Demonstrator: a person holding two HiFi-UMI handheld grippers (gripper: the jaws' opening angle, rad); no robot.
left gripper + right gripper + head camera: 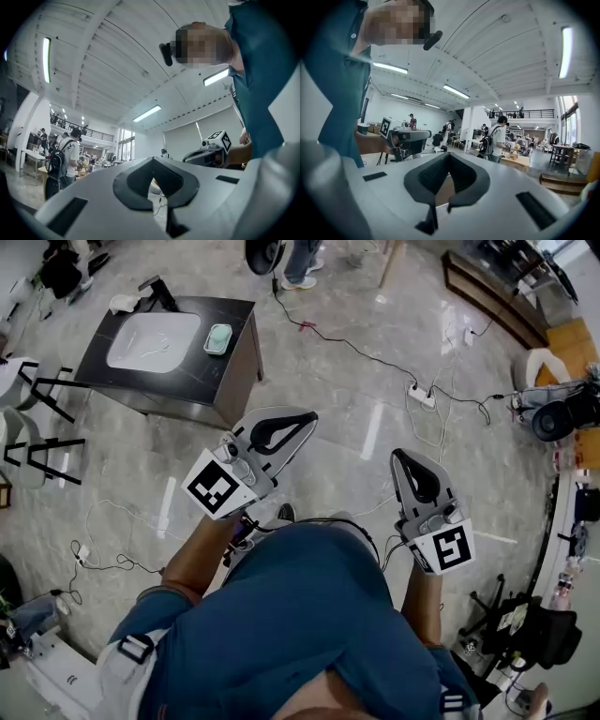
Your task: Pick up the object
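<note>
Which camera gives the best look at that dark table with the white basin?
The head view: the dark table with its white basin shows whole, from above. Neither gripper view shows it; both look across the hall.

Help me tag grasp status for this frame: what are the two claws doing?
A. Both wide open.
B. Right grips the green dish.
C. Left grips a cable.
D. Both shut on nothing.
D: in their own views, the left claw and the right claw each show jaws together with nothing between them.
</note>
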